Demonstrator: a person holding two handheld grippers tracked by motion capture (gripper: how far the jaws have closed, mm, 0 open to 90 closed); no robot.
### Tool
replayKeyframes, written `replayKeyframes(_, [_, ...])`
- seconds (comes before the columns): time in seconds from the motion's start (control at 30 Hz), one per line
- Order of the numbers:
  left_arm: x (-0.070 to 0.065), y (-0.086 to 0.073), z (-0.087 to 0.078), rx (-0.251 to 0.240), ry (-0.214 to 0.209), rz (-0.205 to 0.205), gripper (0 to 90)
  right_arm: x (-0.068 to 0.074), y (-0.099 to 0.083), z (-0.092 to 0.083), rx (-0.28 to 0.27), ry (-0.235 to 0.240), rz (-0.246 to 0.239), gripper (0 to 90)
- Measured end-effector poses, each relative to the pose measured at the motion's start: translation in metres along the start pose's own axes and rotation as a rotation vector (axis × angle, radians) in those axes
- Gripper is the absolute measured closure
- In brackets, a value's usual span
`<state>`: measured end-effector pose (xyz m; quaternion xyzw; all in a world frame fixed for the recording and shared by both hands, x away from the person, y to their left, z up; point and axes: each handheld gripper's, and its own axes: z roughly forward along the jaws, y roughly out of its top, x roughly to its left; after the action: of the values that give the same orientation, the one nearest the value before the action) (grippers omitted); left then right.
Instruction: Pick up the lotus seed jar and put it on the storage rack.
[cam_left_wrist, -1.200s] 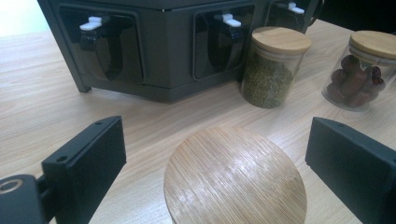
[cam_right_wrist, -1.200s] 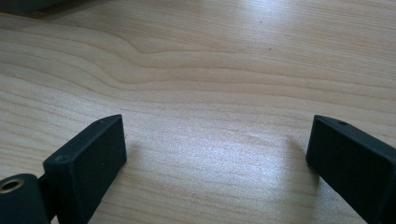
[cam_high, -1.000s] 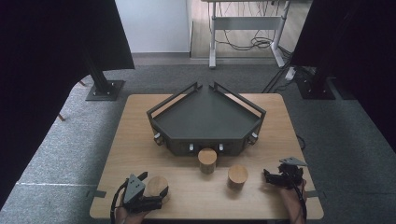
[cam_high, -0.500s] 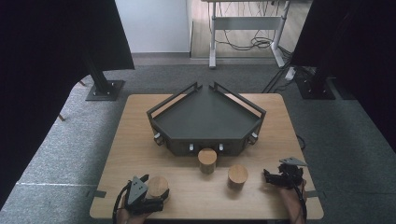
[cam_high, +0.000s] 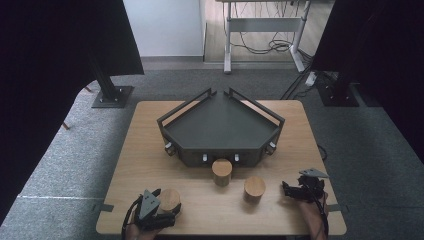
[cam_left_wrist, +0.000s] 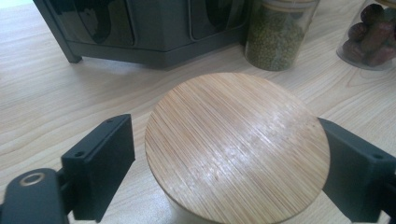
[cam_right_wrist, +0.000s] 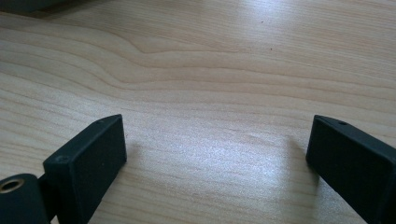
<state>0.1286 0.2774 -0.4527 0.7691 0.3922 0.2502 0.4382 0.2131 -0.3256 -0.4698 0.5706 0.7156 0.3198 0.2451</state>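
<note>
A glass jar with a round bamboo lid (cam_left_wrist: 236, 144) stands near the table's front left (cam_high: 169, 198). My left gripper (cam_left_wrist: 226, 163) straddles it and its jaws have just been closing on it. The right pad meets the lid's rim, while a thin strip of table shows between the left pad (cam_left_wrist: 105, 163) and the lid. In the high view the left gripper (cam_high: 170, 209) sits at the front edge. My right gripper (cam_right_wrist: 217, 149) stands open over bare wood at the front right (cam_high: 289, 189), with nothing between its jaws.
A dark angular tray (cam_high: 220, 125) with low rails fills the table's middle, its front wall (cam_left_wrist: 140, 28) just beyond the lidded jar. A jar of green beans (cam_high: 222, 171) (cam_left_wrist: 275, 37) and a jar of dark fruit (cam_high: 254, 188) (cam_left_wrist: 373, 32) stand before it.
The left gripper's jaws have drawn in closer around the jar. Both hands and the jars keep their places.
</note>
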Motion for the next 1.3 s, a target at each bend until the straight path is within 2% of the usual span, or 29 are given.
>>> replayKeyframes(0.1, [0.003, -0.001, 0.000, -0.001, -0.023, -0.002, 19.3, 0.000, 0.000, 0.000, 0.000, 0.000, 0.000, 4.3])
replayKeyframes(0.17, [0.002, -0.001, -0.001, -0.001, -0.022, 0.000, 23.8, 0.000, 0.000, 0.000, 0.000, 0.000, 0.000, 4.3])
replayKeyframes(0.37, [0.001, -0.002, -0.001, -0.006, -0.016, -0.006, 24.2, 0.000, 0.000, 0.000, 0.000, 0.000, 0.000, 4.3])
replayKeyframes(0.57, [-0.006, -0.001, -0.001, -0.027, 0.015, 0.010, 24.3, 0.000, 0.000, 0.000, 0.000, 0.000, 0.000, 4.2])
replayKeyframes(0.73, [-0.003, 0.000, -0.005, -0.063, -0.003, -0.016, 24.2, 0.000, 0.000, 0.000, 0.001, 0.000, -0.001, 4.2])
replayKeyframes(0.97, [-0.005, 0.005, -0.005, -0.059, 0.003, -0.010, 24.2, 0.000, 0.000, 0.000, 0.001, 0.000, -0.001, 4.1])
replayKeyframes(1.3, [-0.004, 0.010, -0.008, -0.072, 0.009, -0.022, 24.2, 0.000, 0.000, 0.000, 0.001, 0.000, -0.001, 4.2])
